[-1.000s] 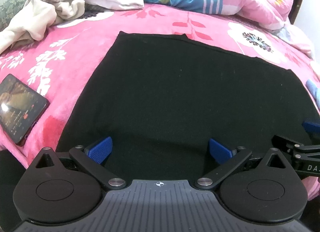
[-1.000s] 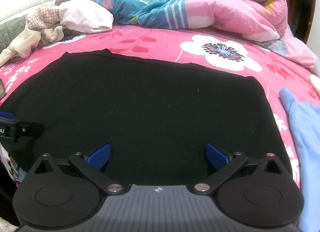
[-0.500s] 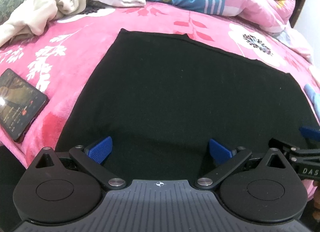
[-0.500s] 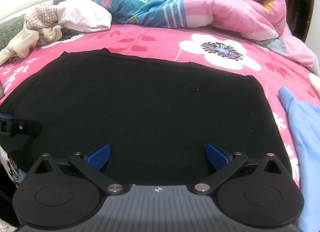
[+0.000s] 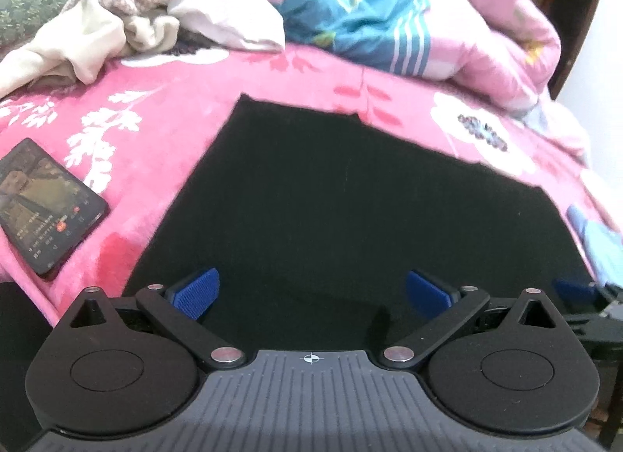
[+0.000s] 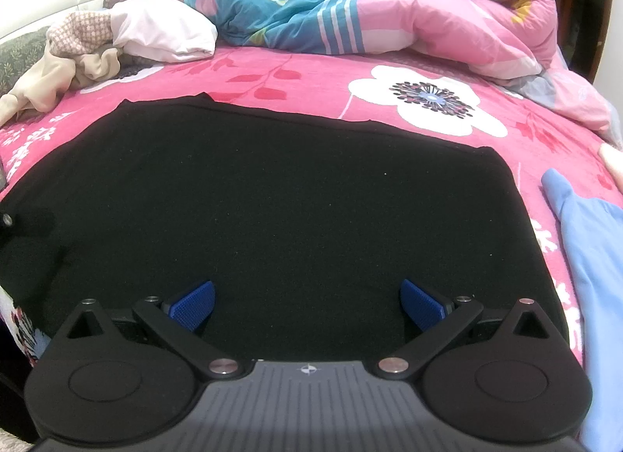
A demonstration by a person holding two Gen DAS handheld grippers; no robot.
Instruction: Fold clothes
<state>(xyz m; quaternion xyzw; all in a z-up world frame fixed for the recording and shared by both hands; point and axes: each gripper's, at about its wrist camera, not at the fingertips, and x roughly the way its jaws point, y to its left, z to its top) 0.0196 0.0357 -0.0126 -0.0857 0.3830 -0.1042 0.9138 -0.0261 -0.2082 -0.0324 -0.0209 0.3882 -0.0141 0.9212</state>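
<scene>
A black garment (image 5: 342, 195) (image 6: 272, 210) lies flat on the pink floral bedspread (image 5: 155, 109) (image 6: 311, 78), its near edge at the bed's front. My left gripper (image 5: 311, 290) is open over the garment's near left part, blue pads wide apart with nothing between them. My right gripper (image 6: 307, 302) is open over the near right part, likewise with nothing between its pads. At the right edge of the left wrist view, the right gripper's blue fingertip (image 5: 572, 288) shows. A light blue garment (image 6: 592, 249) lies to the right of the black one.
A phone (image 5: 43, 206) with a lit screen lies on the bedspread left of the black garment. Crumpled beige and checked clothes (image 5: 101, 27) and a white pillow (image 6: 167, 33) sit at the back left. A blue and pink quilt (image 6: 389, 0) is heaped at the back.
Both grippers have drawn slightly back and tilted up, so more of the far bedding shows. The garment has not moved and both grippers stay open.
</scene>
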